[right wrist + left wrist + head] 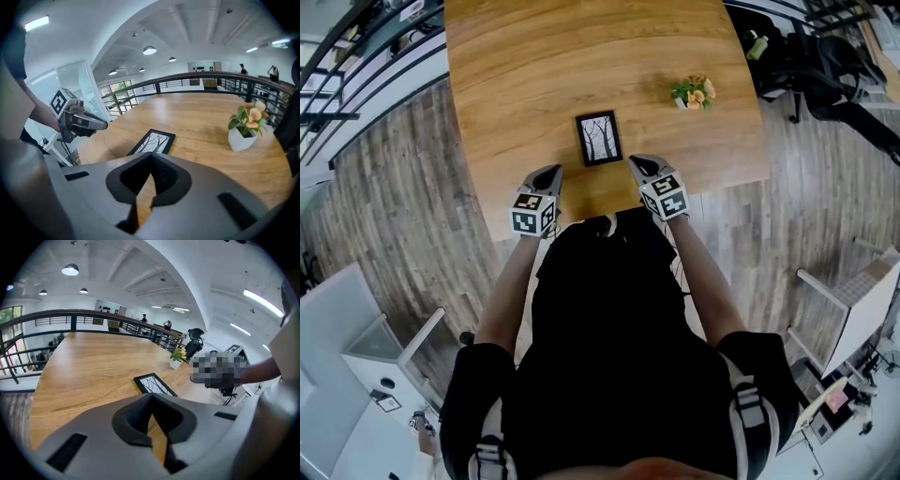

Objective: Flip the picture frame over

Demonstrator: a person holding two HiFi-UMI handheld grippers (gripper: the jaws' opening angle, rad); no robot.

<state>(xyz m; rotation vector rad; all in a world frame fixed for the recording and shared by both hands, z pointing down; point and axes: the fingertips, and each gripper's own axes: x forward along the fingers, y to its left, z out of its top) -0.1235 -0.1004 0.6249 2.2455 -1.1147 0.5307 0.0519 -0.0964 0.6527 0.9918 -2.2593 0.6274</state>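
Note:
A black picture frame (599, 138) with a bare-tree print lies flat and face up on the wooden table (534, 75), near its front edge. My left gripper (551, 172) hovers just left of and nearer than the frame, and my right gripper (638, 164) hovers just right of it. Both are shut with nothing between the jaws, and neither touches the frame. In the left gripper view the frame (154, 384) lies beyond the closed jaws (151, 398). In the right gripper view the frame (152, 141) lies ahead of the closed jaws (151, 157), with the left gripper (103, 124) off to the left.
A small white pot of flowers (692, 92) stands on the table to the right of the frame, also visible as the pot (243, 129). Black office chairs (825, 66) stand past the table's right side. A railing (366, 56) runs along the left.

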